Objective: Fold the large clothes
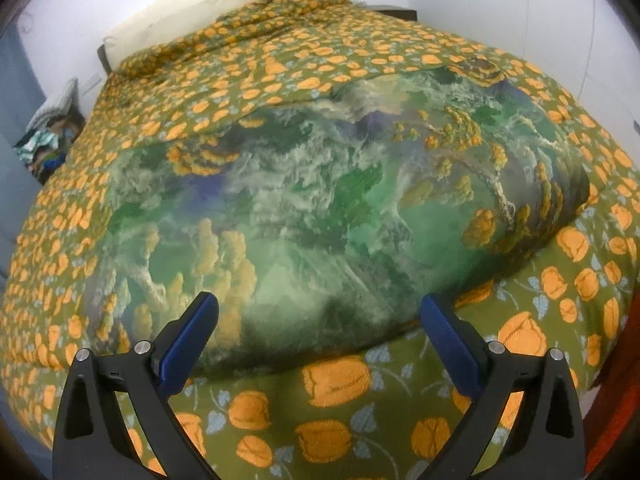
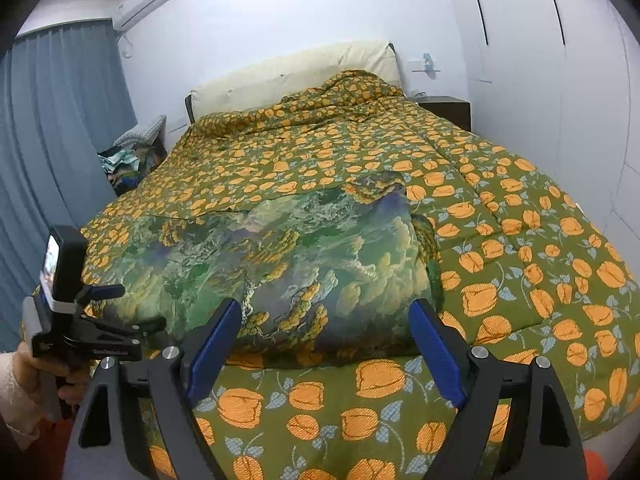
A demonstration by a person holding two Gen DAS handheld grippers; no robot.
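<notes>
We see a bed filling most of both views, covered by an olive quilt (image 1: 360, 60) printed with orange flowers. On it, in the middle of each frame, lies the large folded cloth (image 1: 320, 208), a satin-like piece printed with green mountains, pale clouds and yellow trees. In the left wrist view it spreads from centre left to the right of the frame, its near edge just above the claw; in the right wrist view it sits at centre, its folded near edge between the two blue fingers as seen.

Behind the bed, at the top of the frames, we see a cream headboard (image 2: 296, 76) against a white wall. In the right wrist view a blue-grey curtain (image 2: 52, 140) hangs down the left side, an air conditioner (image 2: 148, 0) sits at upper left, and white wardrobe doors (image 2: 520, 40) run along the right. A dark nightstand (image 2: 448, 110) stands right of the headboard, and a heap of mixed clothes (image 2: 132, 164) lies left of the bed.

Our left gripper (image 1: 320, 344) stands released at the bottom of its view, blue fingers spread, nothing between them. Our right gripper (image 2: 326, 344) is likewise released, spread wide and empty. At the lower left of the right wrist view, a hand (image 2: 44, 368) in a pale sleeve holds the left tool.
</notes>
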